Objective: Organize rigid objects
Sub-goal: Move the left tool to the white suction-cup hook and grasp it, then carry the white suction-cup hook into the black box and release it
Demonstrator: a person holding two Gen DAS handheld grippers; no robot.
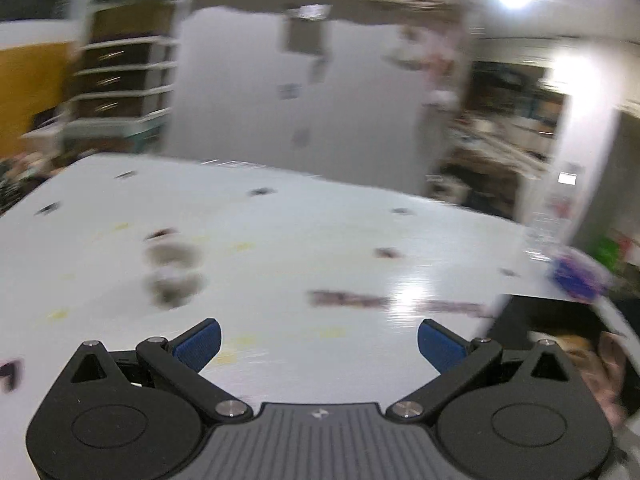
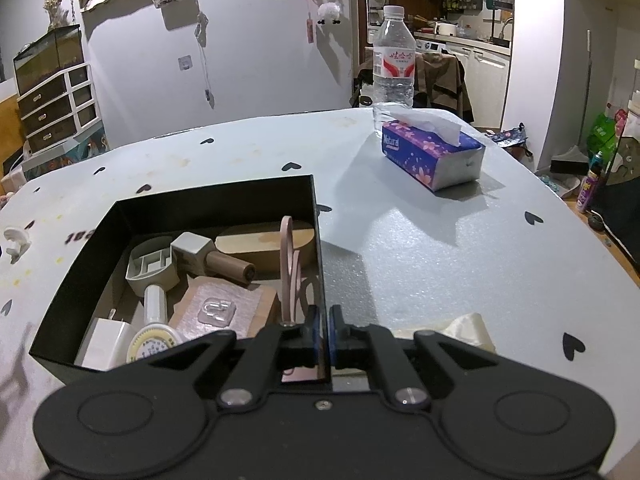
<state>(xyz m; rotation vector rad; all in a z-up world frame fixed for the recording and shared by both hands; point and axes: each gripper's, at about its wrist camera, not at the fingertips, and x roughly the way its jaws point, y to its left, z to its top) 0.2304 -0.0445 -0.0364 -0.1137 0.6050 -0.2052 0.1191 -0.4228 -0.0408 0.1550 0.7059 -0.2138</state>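
In the right wrist view a black box [image 2: 224,196] stands on the pale table [image 2: 420,248] and holds several rigid items: a wooden piece [image 2: 260,242], a beige-handled tool [image 2: 216,262], a white charger [image 2: 106,340], a white scoop [image 2: 154,268], a packaged hook [image 2: 218,312]. My right gripper [image 2: 324,334] is shut on the box's right wall [image 2: 320,256]. A small white hook [image 2: 15,242] lies on the table left of the box. In the blurred left wrist view my left gripper [image 1: 319,340] is open and empty above the table [image 1: 280,232]; a blurred small object [image 1: 174,270] lies ahead left.
A purple tissue pack [image 2: 430,154] and a water bottle [image 2: 393,60] stand at the table's far right. A crumpled cream cloth [image 2: 466,330] lies near my right gripper. A drawer unit [image 2: 56,104] stands beyond the table on the left. The box corner [image 1: 536,316] shows at the left view's right.
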